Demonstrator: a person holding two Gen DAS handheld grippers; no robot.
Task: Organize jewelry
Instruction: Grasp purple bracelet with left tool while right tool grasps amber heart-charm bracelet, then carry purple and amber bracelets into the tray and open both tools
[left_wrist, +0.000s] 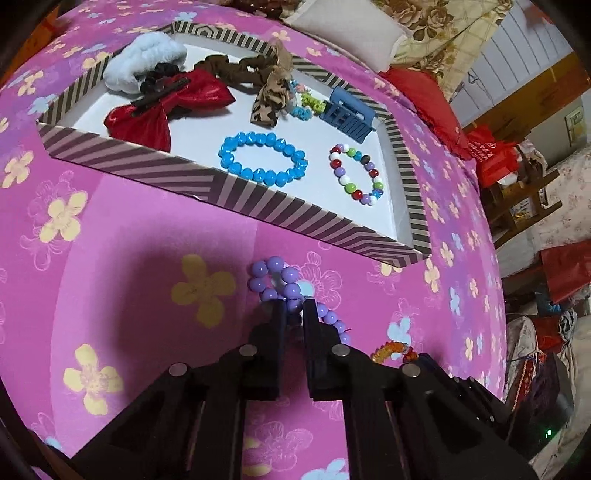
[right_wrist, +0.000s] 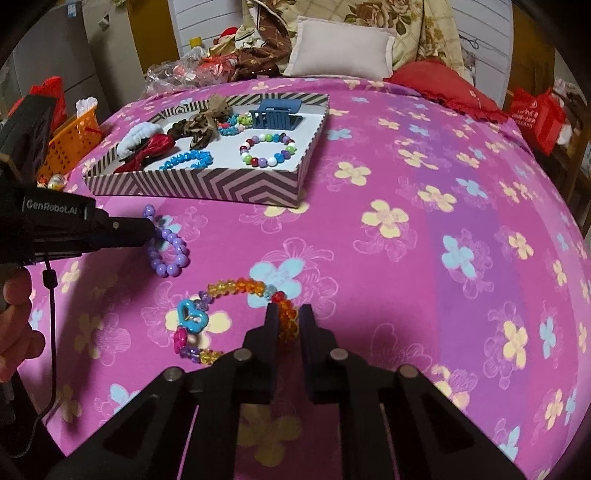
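A pink bed cover (right_wrist: 406, 229) with yellow and blue flowers is spread over the bed. On it, at the far side, sits a striped box (right_wrist: 207, 186) with a white floor.

Inside the box lie a blue bead bracelet (left_wrist: 263, 158) and a many-colored bead bracelet (left_wrist: 356, 174), side by side near the front wall. Farther back are a blue hair claw (left_wrist: 347, 114), a red bow (left_wrist: 166, 107), a white fluffy hair tie (left_wrist: 144, 64) and a brown spotted hair tie (left_wrist: 269, 96).

The left gripper (left_wrist: 294, 306) is low over the cover, just in front of the box. Its two fingers (left_wrist: 312, 321) are close together, with the purple bead bracelet (left_wrist: 273, 282) between them. The beads curl out past the tips on both sides and lie on the cover. The fingers look closed on it.

The right gripper (right_wrist: 289, 312) is nearer to us and to the right of the left one. Its fingers (right_wrist: 271, 325) are also almost together, and they pinch the orange part of the orange and yellow bracelet (right_wrist: 236, 286). The rest of that bracelet lies on the cover to the left, with a blue charm (right_wrist: 192, 314) and a pink charm (right_wrist: 181, 336) on it.

A white pillow (right_wrist: 343, 48) and a red cushion (right_wrist: 443, 86) sit at the far end of the bed. An orange basket (right_wrist: 74, 140) is off to the far left.
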